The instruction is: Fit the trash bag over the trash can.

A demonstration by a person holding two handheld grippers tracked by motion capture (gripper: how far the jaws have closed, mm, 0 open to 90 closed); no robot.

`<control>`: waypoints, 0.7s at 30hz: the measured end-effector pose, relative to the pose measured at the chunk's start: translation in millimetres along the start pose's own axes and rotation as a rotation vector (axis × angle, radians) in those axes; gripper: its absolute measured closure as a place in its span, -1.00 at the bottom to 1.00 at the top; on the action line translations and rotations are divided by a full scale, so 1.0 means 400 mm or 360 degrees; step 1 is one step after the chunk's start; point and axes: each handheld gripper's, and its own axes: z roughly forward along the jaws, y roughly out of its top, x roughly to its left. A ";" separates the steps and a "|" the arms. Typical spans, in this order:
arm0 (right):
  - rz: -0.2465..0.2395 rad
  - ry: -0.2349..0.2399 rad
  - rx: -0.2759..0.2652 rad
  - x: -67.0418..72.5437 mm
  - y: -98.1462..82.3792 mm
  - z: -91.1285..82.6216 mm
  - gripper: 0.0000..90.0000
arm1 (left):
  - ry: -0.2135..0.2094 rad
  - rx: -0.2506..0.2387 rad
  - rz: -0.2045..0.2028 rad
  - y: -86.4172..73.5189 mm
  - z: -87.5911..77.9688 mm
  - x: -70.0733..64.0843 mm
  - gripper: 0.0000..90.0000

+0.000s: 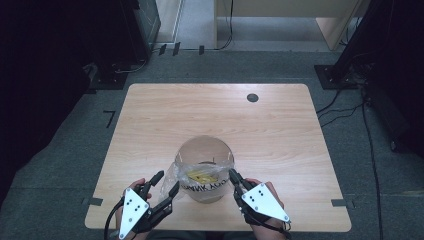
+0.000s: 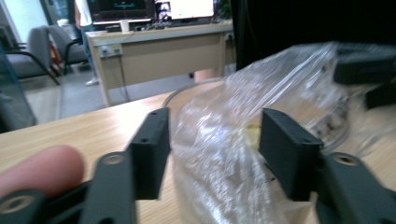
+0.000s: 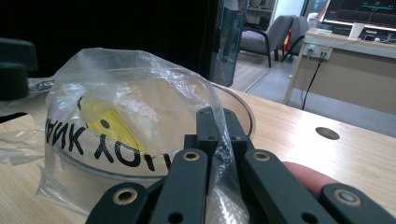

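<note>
Inside round clear bowl (image 1: 205,167), crinkly plastic bag (image 3: 140,100) holds yellow pieces (image 3: 109,123).

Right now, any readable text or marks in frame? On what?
"7": black mark on the floor left of the table.
Black capital letters on the clear bowl under the plastic bag: seen reversed through the glass, cut off, not readable as a word.
Monitor screens: too blurred.

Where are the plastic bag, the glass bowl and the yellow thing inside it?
plastic bag (image 3: 140,79): right gripper view, on its crinkled upper side.
glass bowl (image 1: 205,145): high view, on its far rim.
yellow thing (image 3: 114,126): right gripper view, on its flat face seen through the bag.
</note>
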 end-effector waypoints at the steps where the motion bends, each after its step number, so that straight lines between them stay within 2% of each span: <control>1: -0.0003 0.0001 -0.0001 0.000 0.000 0.000 1.00 | -0.0001 0.0027 0.0006 -0.005 0.002 0.003 0.06; 3: -0.0007 0.0000 0.0001 0.001 0.000 0.000 1.00 | -0.0012 0.0061 0.0004 -0.016 0.005 0.009 0.01; 6: -0.0006 -0.0008 -0.0002 -0.002 0.000 0.000 1.00 | -0.0015 0.0069 -0.0003 -0.027 0.004 0.014 -0.04; 11: -0.0001 -0.0015 -0.0002 -0.004 0.002 0.002 1.00 | -0.0024 0.0071 0.0040 -0.031 0.001 0.013 -0.03; 14: -0.0006 -0.0015 -0.0004 -0.004 0.003 0.002 1.00 | -0.0033 0.0062 0.0044 -0.030 0.000 0.016 0.27; 15: -0.0006 -0.0014 -0.0004 -0.005 0.003 0.002 1.00 | -0.0050 0.0062 0.0032 -0.029 0.001 0.020 0.48; 17: -0.0009 -0.0011 0.0000 -0.006 0.002 0.003 1.00 | -0.0095 0.0058 -0.0022 -0.024 0.005 0.029 0.75; 18: -0.0009 -0.0007 0.0007 -0.006 0.002 0.005 1.00 | -0.0098 0.0059 -0.0037 -0.021 0.009 0.034 0.84; 19: -0.0012 -0.0003 0.0017 -0.006 0.001 0.007 1.00 | -0.0082 0.0064 -0.0039 -0.018 0.016 0.036 0.91; 21: -0.0025 0.0000 0.0032 -0.007 0.002 0.016 1.00 | -0.0006 0.0071 -0.0003 -0.013 0.034 0.038 0.92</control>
